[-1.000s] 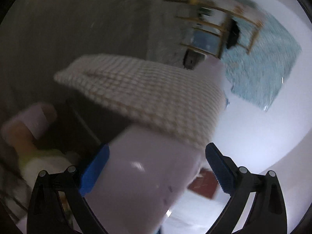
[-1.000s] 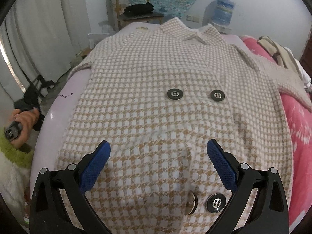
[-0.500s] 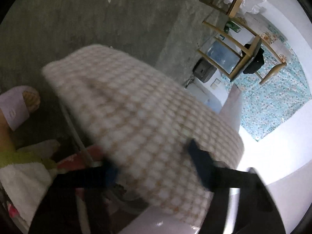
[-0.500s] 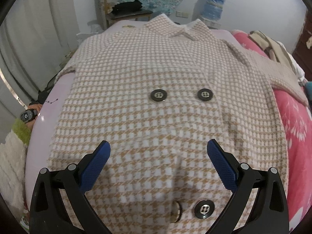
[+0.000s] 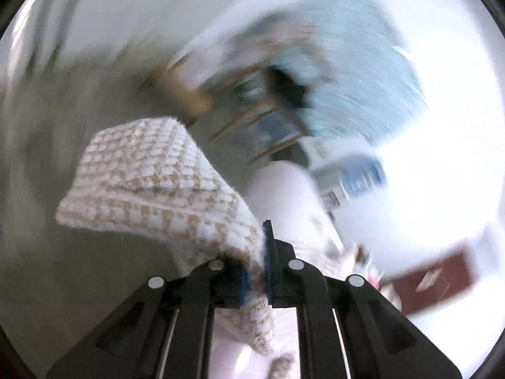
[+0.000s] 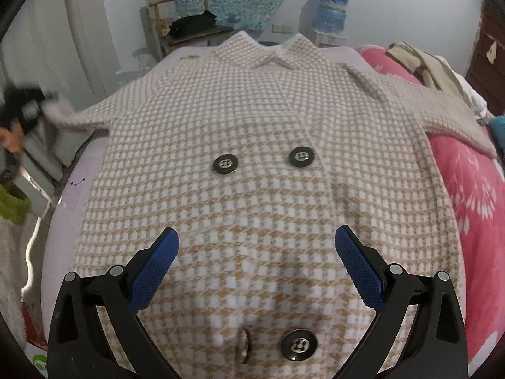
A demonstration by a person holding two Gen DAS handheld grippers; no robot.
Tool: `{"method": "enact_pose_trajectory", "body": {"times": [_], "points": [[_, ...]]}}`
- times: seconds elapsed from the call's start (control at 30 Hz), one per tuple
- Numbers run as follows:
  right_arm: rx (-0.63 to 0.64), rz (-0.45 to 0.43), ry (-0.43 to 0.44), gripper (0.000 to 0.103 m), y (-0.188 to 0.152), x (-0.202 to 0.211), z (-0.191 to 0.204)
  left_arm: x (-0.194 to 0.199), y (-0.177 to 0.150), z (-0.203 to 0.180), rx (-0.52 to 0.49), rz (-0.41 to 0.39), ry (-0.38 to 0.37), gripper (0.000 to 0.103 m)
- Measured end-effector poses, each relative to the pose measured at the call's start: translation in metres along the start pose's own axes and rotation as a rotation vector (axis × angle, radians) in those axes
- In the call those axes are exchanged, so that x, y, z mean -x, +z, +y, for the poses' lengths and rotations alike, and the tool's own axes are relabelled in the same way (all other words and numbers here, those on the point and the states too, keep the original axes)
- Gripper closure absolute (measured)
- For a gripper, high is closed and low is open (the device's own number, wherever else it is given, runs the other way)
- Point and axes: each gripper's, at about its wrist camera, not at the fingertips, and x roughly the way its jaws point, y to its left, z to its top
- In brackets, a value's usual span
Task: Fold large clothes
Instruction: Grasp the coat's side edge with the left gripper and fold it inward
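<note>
Lying flat, front up, across the bed (image 6: 72,195): houndstooth coat (image 6: 252,120), buttoned, collar toward the far wall, right-side sleeve (image 6: 442,110) stretching over the pink quilt (image 6: 473,195). Looking thick, woolly, soft, likely heavy for its size; sagging rather than holding shape, not slippery; buttons (image 6: 224,164) the only hard spots. Taking hold best at cuffs, hem corners or shoulder seams, never mid-panel. Left gripper (image 5: 255,271) clamping the left sleeve's cuff (image 5: 151,189), cloth pinched between the blue pads, sleeve lifting off the bed's edge; view heavily blurred. Right gripper (image 6: 256,263) hovering above the lower front, jaws spread wide, holding nothing. Bed edge running close along the left side, floor clutter below; chair (image 6: 180,15) and water jug (image 6: 331,9) beyond the collar; piled clothes (image 6: 419,63) crowding the far right. Open room mostly above the coat itself, for folding inward.
</note>
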Motion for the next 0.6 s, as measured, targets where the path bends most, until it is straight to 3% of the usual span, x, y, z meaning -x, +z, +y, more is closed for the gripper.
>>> {"method": "enact_pose_trajectory", "body": {"times": [0.13, 0.23, 0.27, 0.4, 0.5, 0.57, 0.6], "points": [[-0.035, -0.023, -0.005, 0.008, 0.000, 0.007, -0.016, 0.025, -0.042, -0.146, -0.446, -0.016, -0.054, 0.094], [-0.058, -0.035, -0.016, 0.008, -0.003, 0.013, -0.028, 0.020, -0.106, -0.210, -0.657, 0.062, -0.114, 0.093], [-0.065, -0.039, -0.019, 0.008, -0.005, 0.015, -0.031, 0.012, -0.135, -0.222, -0.705, 0.120, -0.144, 0.091], [-0.097, -0.041, -0.026, 0.008, -0.013, 0.019, -0.051, -0.031, -0.214, -0.214, -0.749, 0.314, -0.134, 0.083], [-0.114, -0.030, -0.026, 0.008, -0.018, 0.019, -0.064, -0.065, -0.258, -0.182, -0.732, 0.419, -0.069, 0.058], [-0.119, -0.020, -0.025, 0.008, -0.021, 0.018, -0.072, -0.068, -0.275, -0.172, -0.733, 0.412, -0.026, 0.039], [-0.121, -0.016, -0.024, 0.008, -0.022, 0.018, -0.075, -0.062, -0.281, -0.168, -0.727, 0.409, -0.038, 0.036]]}}
